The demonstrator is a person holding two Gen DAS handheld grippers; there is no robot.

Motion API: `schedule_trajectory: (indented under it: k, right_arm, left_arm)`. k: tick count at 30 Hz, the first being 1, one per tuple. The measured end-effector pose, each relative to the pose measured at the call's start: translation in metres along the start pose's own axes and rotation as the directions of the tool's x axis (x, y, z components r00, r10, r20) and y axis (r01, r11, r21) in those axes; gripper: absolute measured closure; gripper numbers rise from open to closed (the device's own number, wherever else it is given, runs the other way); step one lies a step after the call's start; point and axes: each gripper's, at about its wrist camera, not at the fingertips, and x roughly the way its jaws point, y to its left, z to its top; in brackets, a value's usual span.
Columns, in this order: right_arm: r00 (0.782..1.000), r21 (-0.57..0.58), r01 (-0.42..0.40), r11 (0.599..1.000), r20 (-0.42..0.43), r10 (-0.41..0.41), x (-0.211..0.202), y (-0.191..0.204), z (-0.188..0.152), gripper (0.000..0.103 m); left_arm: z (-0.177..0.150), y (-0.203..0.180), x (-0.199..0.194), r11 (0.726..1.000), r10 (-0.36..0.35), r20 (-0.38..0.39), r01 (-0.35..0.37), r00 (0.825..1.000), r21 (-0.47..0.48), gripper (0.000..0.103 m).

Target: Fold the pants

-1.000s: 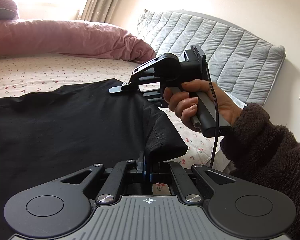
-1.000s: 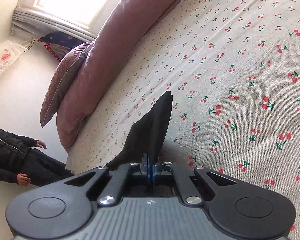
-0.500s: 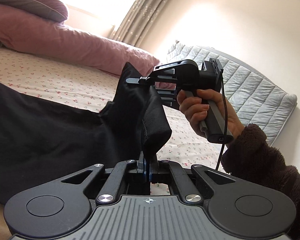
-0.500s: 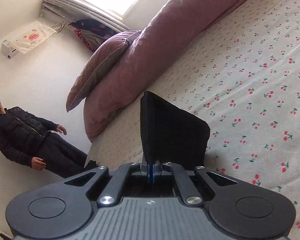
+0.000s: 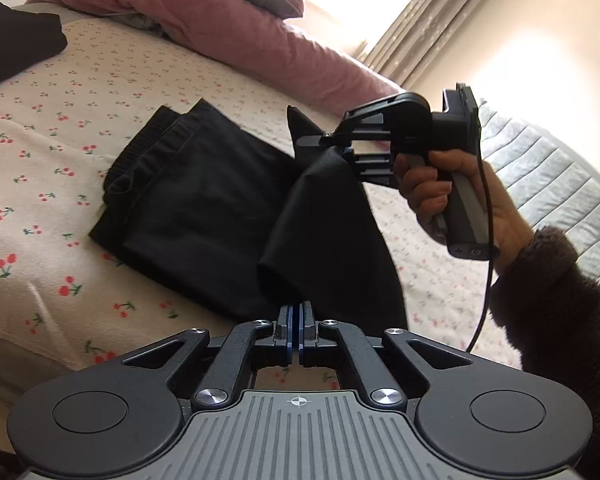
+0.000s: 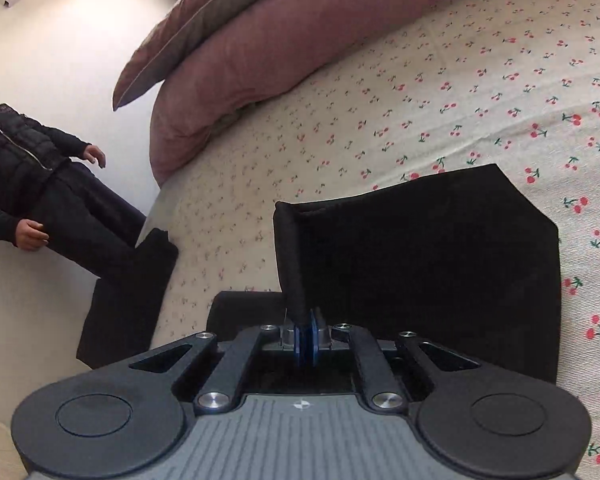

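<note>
The black pants (image 5: 204, 208) lie part-folded on the cherry-print sheet (image 5: 60, 152), their hem end lifted between both grippers. The left gripper (image 5: 299, 330) is clamped on one corner; the right gripper (image 6: 309, 334), its jaws just easing apart, still pinches a rolled edge. Fabric hides both sets of pads.

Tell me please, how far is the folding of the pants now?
Partly done: the pants already lie doubled on the bed. In hand: the left gripper and right gripper hold the raised hem end; the right's jaws have just been opening. Left: lay it down.
</note>
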Motion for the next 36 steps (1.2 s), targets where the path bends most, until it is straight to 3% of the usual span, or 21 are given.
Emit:
schedule_trajectory:
  k: [4,7,9,11,14,17,22,24,26,30,36]
  right_arm:
    - [0.999,-0.011,0.025,1.000,-0.030,-0.025,0.016,0.002,-0.006,0.077]
    - [0.998,0.012,-0.052,0.999,-0.039,0.052,0.008,0.005,-0.007,0.059]
    - [0.997,-0.031,-0.078,0.996,-0.017,0.077,-0.007,0.010,-0.007,0.058]
    - [0.999,-0.092,-0.037,0.995,0.011,0.038,-0.024,0.016,-0.008,0.056]
    - [0.999,-0.162,0.030,0.986,0.025,-0.026,-0.048,0.018,-0.020,0.054]
    - [0.999,-0.207,0.045,0.977,0.018,-0.042,-0.066,0.012,-0.043,0.054]
    - [0.997,-0.319,0.061,0.946,-0.029,-0.074,-0.056,0.001,-0.085,0.058]
    - [0.994,-0.400,0.098,0.911,-0.012,-0.113,-0.043,0.001,-0.096,0.058]
    - [0.995,-0.438,0.098,0.893,0.013,-0.102,-0.042,0.003,-0.097,0.058]
    - [0.998,-0.373,0.054,0.926,0.036,-0.043,-0.065,-0.007,-0.084,0.057]
    - [0.991,-0.282,0.097,0.954,0.111,-0.068,-0.089,-0.037,-0.072,0.048]
  left_arm:
    - [0.003,0.010,-0.003,0.999,0.029,-0.052,-0.028,0.998,0.027,0.091]
    - [0.017,0.015,-0.013,0.999,0.024,-0.010,-0.023,1.000,0.029,0.064]
    - [0.029,0.012,-0.016,0.998,0.014,0.020,-0.015,1.000,0.067,0.041]
    - [0.046,0.006,-0.010,0.993,-0.010,0.020,0.007,1.000,0.119,0.040]
    - [0.074,0.003,0.014,0.990,-0.025,-0.010,0.026,1.000,0.141,0.040]
    - [0.098,0.003,0.039,0.991,-0.018,-0.033,0.022,0.999,0.129,0.044]
    - [0.120,-0.001,0.085,0.989,0.000,-0.078,0.011,0.997,0.145,0.066]
    - [0.123,0.004,0.107,0.994,-0.001,-0.119,0.015,0.993,0.110,0.076]
    - [0.120,0.011,0.122,0.997,0.023,-0.128,-0.014,0.991,0.072,0.083]
    - [0.113,0.013,0.129,0.997,0.039,-0.106,-0.031,0.994,0.070,0.094]
    - [0.121,-0.005,0.110,0.987,0.025,-0.063,-0.015,0.998,0.163,0.103]
